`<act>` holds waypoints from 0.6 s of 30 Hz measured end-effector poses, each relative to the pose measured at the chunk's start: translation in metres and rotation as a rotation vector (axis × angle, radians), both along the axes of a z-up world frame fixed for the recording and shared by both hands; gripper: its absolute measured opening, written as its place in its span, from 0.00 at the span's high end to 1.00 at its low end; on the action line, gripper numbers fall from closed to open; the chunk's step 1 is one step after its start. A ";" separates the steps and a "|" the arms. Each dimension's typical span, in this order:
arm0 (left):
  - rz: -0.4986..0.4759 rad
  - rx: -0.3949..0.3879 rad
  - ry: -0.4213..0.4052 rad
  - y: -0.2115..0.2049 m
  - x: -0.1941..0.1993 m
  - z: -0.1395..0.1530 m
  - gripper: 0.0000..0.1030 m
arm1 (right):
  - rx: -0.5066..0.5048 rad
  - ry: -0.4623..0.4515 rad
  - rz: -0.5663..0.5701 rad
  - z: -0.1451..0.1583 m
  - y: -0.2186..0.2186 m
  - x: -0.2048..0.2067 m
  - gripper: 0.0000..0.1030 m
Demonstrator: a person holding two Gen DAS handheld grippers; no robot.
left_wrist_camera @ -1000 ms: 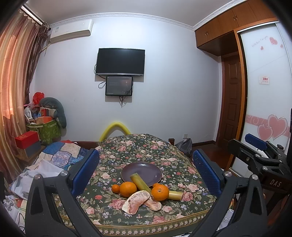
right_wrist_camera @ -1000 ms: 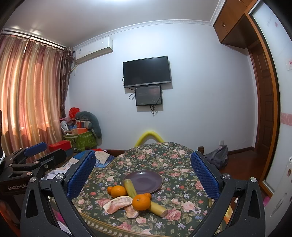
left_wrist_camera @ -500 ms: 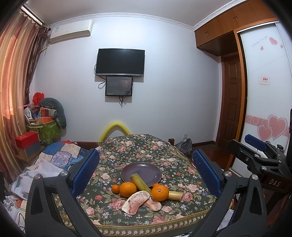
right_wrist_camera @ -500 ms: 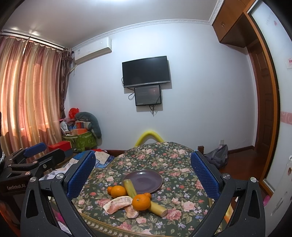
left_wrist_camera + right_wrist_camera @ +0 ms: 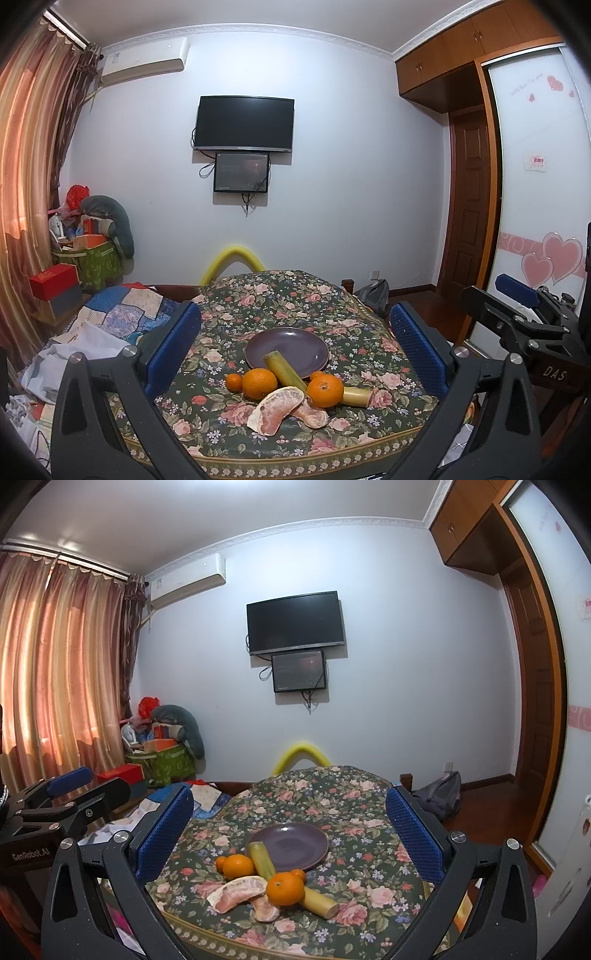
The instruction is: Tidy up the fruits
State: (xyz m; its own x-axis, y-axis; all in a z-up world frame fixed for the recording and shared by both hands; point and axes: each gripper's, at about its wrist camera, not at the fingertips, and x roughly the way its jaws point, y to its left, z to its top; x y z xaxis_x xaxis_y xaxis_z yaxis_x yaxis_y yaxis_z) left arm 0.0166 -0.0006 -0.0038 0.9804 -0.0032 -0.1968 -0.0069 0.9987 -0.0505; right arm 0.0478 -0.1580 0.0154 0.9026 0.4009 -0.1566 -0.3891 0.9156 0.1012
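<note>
Nothing sorted yet, by my reading: the plate (image 5: 291,345) carries no fruit, and every piece lies on the table (image 5: 280,302) at its near edge. Table: round, draped in a dark floral cloth, soft-looking, with a patterned border. Plate: shallow, round, matte purple, probably ceramic; a cane stick (image 5: 284,368) leans its cut end over the near rim. Left tool (image 5: 295,347) hangs spread wide, blue ribbed pads empty, well back from the pile; right tool (image 5: 289,833) likewise spread and empty. Both are black, with bolted arms. Cane: pale yellow-green, cylindrical, smooth, fibrous at the cut; whether it is one long stick or two, I cannot tell, since an orange hides the middle. Pomelo segments (image 5: 277,410): two peeled crescents, pink, pithy, membrane dull, probably soft, so pinch lightly. Two oranges (image 5: 259,384), round, dimpled, glossy peel; one sits left of the cane, the other (image 5: 325,390) right. Two small tangerines (image 5: 233,382) tuck beside them. All remains to be moved.
</note>
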 end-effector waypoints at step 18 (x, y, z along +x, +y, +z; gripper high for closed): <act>0.033 0.032 0.146 0.026 0.081 -0.040 0.00 | -0.089 0.144 0.015 -0.035 0.019 0.074 0.00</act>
State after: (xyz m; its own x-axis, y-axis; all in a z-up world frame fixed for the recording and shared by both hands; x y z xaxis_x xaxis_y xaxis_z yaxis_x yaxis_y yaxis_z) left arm 0.0976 0.0253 -0.0434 0.9409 0.0371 -0.3366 -0.0446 0.9989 -0.0146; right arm 0.1216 -0.1394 -0.0196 0.8622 0.3931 -0.3195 -0.3902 0.9176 0.0760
